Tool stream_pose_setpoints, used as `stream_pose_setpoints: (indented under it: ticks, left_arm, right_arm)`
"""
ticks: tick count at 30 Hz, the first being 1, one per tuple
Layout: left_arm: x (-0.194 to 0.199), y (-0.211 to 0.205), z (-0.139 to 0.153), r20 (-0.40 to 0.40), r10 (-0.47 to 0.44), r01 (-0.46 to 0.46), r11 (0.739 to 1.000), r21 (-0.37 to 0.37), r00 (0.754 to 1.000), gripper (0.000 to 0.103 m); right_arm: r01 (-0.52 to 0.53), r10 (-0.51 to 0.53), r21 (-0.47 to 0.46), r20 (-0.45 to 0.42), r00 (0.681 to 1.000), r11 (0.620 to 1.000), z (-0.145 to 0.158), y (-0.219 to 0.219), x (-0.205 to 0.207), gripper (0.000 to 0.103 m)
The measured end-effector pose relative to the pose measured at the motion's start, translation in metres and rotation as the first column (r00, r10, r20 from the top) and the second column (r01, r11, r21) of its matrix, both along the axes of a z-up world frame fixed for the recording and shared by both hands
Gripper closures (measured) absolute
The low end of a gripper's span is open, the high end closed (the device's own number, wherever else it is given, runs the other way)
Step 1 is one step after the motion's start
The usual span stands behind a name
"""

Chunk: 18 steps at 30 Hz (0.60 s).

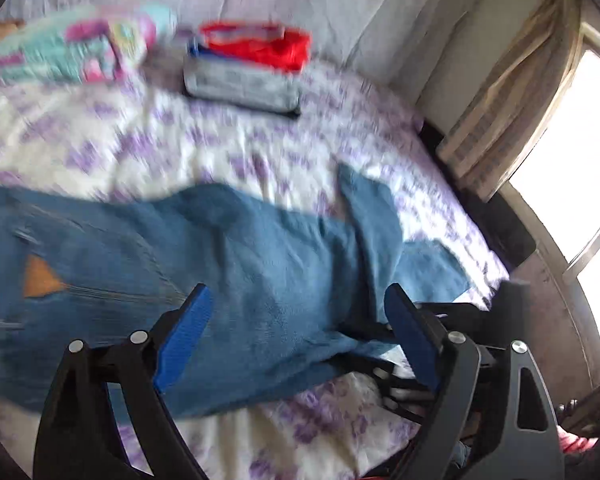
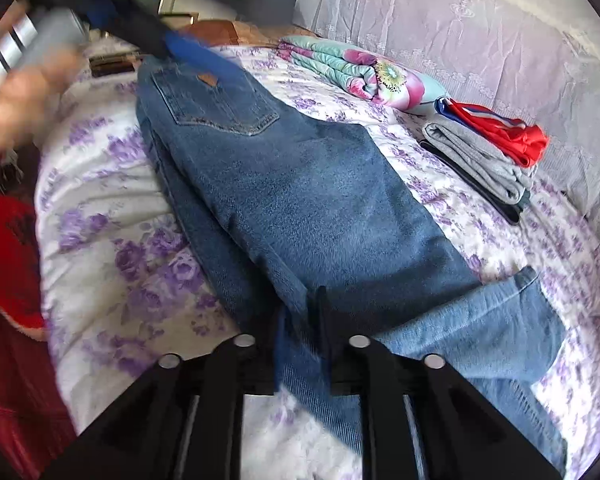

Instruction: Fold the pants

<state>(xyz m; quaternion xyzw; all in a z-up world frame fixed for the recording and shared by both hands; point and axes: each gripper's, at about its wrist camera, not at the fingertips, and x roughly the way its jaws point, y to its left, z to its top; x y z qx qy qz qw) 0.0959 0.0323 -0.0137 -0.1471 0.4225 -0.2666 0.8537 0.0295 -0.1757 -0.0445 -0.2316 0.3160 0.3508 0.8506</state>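
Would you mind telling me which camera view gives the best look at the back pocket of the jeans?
The right wrist view: the back pocket is sharp there, its stitching and the brown leather tag above it clear. In the left wrist view the jeans are motion-blurred; only the tag stands out, and the pocket's outline is hard to trace.

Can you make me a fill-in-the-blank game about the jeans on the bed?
1. The jeans are the colour ____.
2. The bedsheet has purple ____ printed on it.
3. In the stack of folded clothes, the top piece is ____.
4. The left gripper has its jaws ____.

Missing words: blue; flowers; red; open
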Motion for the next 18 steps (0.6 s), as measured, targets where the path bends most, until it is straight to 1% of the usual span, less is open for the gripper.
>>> stream_pose_setpoints:
  ticks: [1,2,3,4,5,6,7,8,9,10,11,12,14,15,16,17,18]
  left_arm:
    - [0.007,-0.008,-0.015,-0.049,-0.006,0.006,1.0,0.0,0.999,0.019]
    - [0.01,-0.015,-0.03,-0.059,-0.002,0.003,1.0,0.015,0.998,0.018]
    - [0.008,-0.022,-0.035,-0.021,0.005,-0.003,0.998,0.061,1.0,0.018]
    - [0.001,-0.032,-0.038,0.046,-0.013,0.007,0.991,0.133,0.999,0.013]
    - [-0.004,-0.043,-0.042,0.107,-0.048,0.026,0.98,0.197,0.993,0.005]
    - [-0.012,-0.052,-0.044,0.144,-0.057,0.018,0.966,0.258,0.988,0.005]
    - [-0.017,-0.059,-0.044,0.163,-0.062,0.008,0.95,0.312,0.985,0.005]
    - [-0.021,-0.065,-0.043,0.181,-0.076,0.008,0.937,0.349,0.981,0.005]
    - [-0.023,-0.063,-0.044,0.184,-0.081,0.012,0.937,0.35,0.98,0.005]
    - [-0.021,-0.061,-0.043,0.181,-0.08,0.016,0.943,0.334,0.98,0.005]
    - [-0.02,-0.053,-0.043,0.172,-0.073,0.021,0.958,0.286,0.982,0.005]
    - [-0.019,-0.047,-0.042,0.165,-0.066,0.023,0.969,0.246,0.984,0.005]
    - [-0.015,-0.035,-0.041,0.153,-0.056,0.03,0.986,0.166,0.987,0.005]
    - [-0.01,-0.038,-0.04,0.153,-0.059,0.035,0.988,0.152,0.986,0.005]
    - [-0.009,-0.04,-0.04,0.155,-0.064,0.041,0.988,0.147,0.986,0.005]
    - [-0.009,-0.039,-0.04,0.158,-0.068,0.045,0.988,0.148,0.985,0.005]
    - [-0.01,-0.039,-0.04,0.162,-0.071,0.047,0.987,0.151,0.984,0.005]
  right_arm:
    - [-0.017,0.021,0.078,-0.049,0.999,0.997,0.006,-0.016,-0.004,0.054]
    - [-0.013,0.029,0.166,-0.094,0.995,0.986,0.014,-0.034,-0.007,0.041]
    - [0.033,-0.01,0.212,-0.108,0.994,0.977,0.022,-0.047,-0.006,0.034]
    - [0.125,-0.098,0.244,-0.119,0.988,0.962,0.035,-0.062,0.0,0.032]
    - [0.209,-0.177,0.272,-0.139,0.974,0.939,0.048,-0.074,0.01,0.031]
    - [0.29,-0.251,0.301,-0.164,0.954,0.908,0.059,-0.085,0.023,0.026]
    - [0.386,-0.337,0.324,-0.198,0.92,0.864,0.069,-0.096,0.039,0.021]
    - [0.484,-0.42,0.329,-0.249,0.873,0.811,0.076,-0.105,0.06,0.009]
    - [0.578,-0.493,0.294,-0.316,0.81,0.761,0.078,-0.11,0.087,0.008]
    - [0.625,-0.531,0.248,-0.355,0.769,0.74,0.077,-0.11,0.113,0.008]
    - [0.651,-0.557,0.212,-0.37,0.744,0.729,0.074,-0.108,0.138,0.008]
    - [0.684,-0.603,0.152,-0.362,0.71,0.714,0.068,-0.104,0.165,0.008]
    - [0.75,-0.705,0.01,-0.333,0.626,0.662,0.05,-0.095,0.211,0.008]
    - [0.773,-0.743,-0.061,-0.335,0.58,0.631,0.035,-0.091,0.233,0.008]
    - [0.788,-0.762,-0.093,-0.346,0.548,0.609,0.026,-0.088,0.245,0.008]
    - [0.804,-0.781,-0.122,-0.361,0.51,0.582,0.015,-0.085,0.258,0.008]
    - [0.814,-0.792,-0.137,-0.368,0.488,0.565,0.004,-0.085,0.261,0.009]
